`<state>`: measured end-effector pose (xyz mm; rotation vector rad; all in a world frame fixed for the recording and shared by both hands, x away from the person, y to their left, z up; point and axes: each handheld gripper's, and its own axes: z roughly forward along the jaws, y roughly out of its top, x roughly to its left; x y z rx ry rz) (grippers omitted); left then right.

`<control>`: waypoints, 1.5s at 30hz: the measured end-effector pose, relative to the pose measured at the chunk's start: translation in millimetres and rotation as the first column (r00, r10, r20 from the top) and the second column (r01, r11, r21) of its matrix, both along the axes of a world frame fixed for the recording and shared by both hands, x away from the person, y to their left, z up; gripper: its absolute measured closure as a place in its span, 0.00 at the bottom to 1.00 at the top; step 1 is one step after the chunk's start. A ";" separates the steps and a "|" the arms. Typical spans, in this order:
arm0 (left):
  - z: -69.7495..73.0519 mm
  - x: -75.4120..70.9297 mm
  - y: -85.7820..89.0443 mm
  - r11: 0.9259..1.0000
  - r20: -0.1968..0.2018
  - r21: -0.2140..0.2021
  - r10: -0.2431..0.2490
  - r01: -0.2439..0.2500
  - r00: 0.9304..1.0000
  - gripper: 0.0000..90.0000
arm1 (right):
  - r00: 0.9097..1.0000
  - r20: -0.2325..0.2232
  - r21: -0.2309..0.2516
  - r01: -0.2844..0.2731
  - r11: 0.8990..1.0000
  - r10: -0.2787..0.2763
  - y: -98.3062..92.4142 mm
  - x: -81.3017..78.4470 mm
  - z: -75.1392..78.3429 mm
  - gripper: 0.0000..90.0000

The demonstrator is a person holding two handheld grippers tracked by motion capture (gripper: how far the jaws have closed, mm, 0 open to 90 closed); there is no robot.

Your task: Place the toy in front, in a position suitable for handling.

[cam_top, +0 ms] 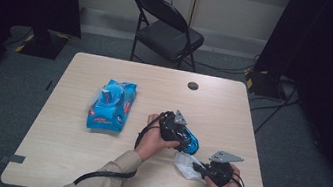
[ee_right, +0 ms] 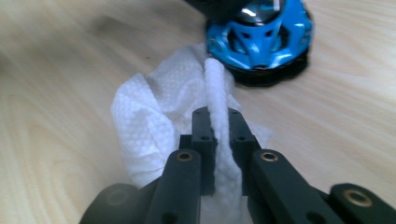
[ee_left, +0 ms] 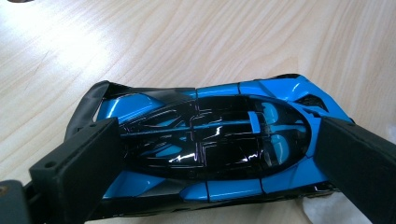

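In the high view, a person is sitting at the bench [cam_top: 92, 163], working near its right front part. The left gripper [cam_top: 179, 135] is holding a blue and black toy car [cam_top: 190, 143] on the bench top, and the right gripper [cam_top: 203, 169] is pinching a white wipe [cam_top: 186, 163] just beside the car, on the near side. A blue wipe packet [cam_top: 112, 105] is lying well apart on the left half.

In the left gripper view, the two black jaws are pressing on the toy car [ee_left: 210, 149] from both ends, keeping it flat on the wood, roof up.

In the right gripper view, the jaws are standing nearly closed on a gathered fold of the wipe [ee_right: 219, 98], whose far edge is touching the car's nose [ee_right: 259, 44].

Judging by this, the car is secured and the wipe is taken up; the actual wiping of the body is looking yet to be done.
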<state>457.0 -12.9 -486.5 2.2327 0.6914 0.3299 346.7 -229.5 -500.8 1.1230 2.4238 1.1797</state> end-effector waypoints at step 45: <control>-2.1 -3.1 -1.6 1.000 0.021 -0.002 0.011 -0.011 1.000 0.01 | 0.995 0.049 -0.034 0.094 0.995 -0.093 8.8 23.3 -2.2 0.96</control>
